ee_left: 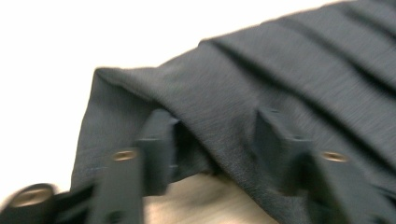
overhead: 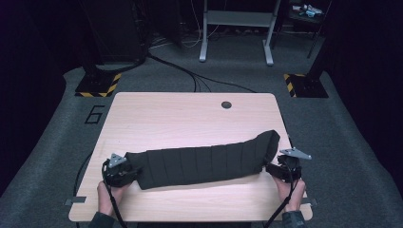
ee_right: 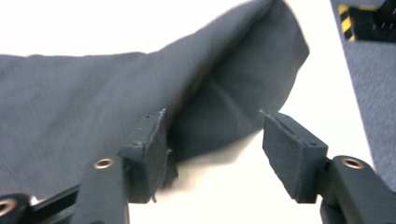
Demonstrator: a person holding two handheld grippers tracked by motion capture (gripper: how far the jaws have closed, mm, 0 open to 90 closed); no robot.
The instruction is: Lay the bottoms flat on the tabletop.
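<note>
Since the dark pleated cloth (overhead: pixel 204 164) lying across the desk (overhead: pixel 190 114) looks soft and limp, grip its ends; left tongs (ee_left: pixel 215 144) and right tongs (ee_right: pixel 215 144) stand open, pads off it.

Setting: a lab or recording studio room, dim, with grey carpet flooring (overhead: pixel 57 156). Fixtures: one light wood-laminate desk (overhead: pixel 190 118) with a cable grommet hole (overhead: pixel 226 104), a taped numeral "6" (overhead: pixel 94 114) on the carpet beside it, and two stand bases edged in yellow-and-black hazard tape (overhead: pixel 97 85) (overhead: pixel 304 84). Also: black cables (overhead: pixel 190 76) trailing across the floor and a grey metal table frame (overhead: pixel 236 28) at the back.
</note>
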